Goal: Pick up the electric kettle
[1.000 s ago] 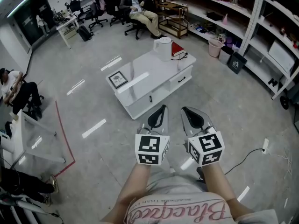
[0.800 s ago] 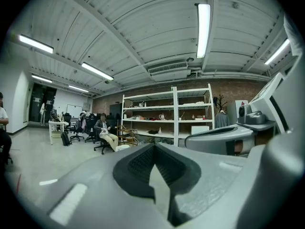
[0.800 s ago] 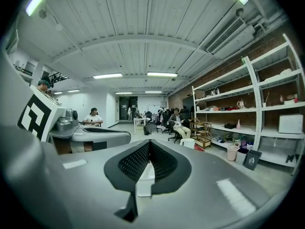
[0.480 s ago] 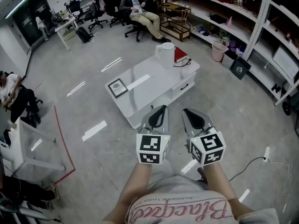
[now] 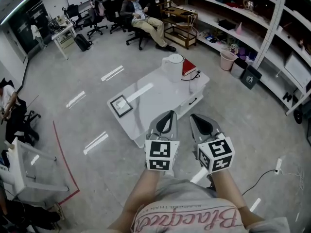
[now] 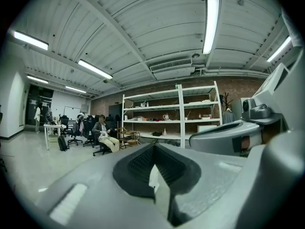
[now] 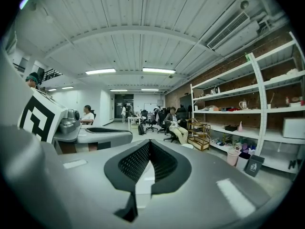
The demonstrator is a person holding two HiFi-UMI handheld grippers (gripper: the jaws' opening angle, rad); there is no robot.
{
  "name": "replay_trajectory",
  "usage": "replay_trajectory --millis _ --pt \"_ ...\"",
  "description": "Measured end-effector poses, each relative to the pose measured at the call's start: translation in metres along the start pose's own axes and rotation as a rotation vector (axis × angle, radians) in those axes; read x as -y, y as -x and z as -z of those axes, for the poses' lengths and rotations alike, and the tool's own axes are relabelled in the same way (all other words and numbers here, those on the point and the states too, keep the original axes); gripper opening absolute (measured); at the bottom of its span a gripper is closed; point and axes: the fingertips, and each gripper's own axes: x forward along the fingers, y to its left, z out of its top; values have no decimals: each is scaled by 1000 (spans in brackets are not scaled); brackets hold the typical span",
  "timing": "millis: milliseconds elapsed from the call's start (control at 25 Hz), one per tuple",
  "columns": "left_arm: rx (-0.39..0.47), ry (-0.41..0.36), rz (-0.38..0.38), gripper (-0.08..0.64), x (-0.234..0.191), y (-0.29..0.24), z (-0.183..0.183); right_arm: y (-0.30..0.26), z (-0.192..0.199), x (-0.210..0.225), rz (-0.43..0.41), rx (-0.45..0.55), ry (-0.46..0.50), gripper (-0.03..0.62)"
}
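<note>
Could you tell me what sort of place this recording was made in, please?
Probably a lab or workshop-style office. Tall white shelving loaded with assorted items lines one wall, a seated person sits among wheeled office chairs at the far end, and a low white table carrying the electric kettle stands on bare concrete floor.

The scene is viewed steeply downward from the head; far shelving point(image 6: 152, 121) is shared by level views along the left gripper point(image 5: 168, 113) and right gripper point(image 5: 193, 115).
</note>
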Motion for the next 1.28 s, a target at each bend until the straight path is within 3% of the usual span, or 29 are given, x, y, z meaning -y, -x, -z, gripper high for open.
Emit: replay_trajectory --millis 360,680,1000,1280 --pt "-9 32 65 0 -38 -50 1 -52 -12 18 47 9 -29 23" --pt "1 16 16 0 -66 -73 -2 -72 -13 37 85 -11 -47 23" --pt "-31 -49 5 0 -74 -112 13 -110 -16 72 34 -4 -44 23" --pt "-51 -12 -4 0 -80 -185 10 -156 -21 128 -26 -32 -12 23"
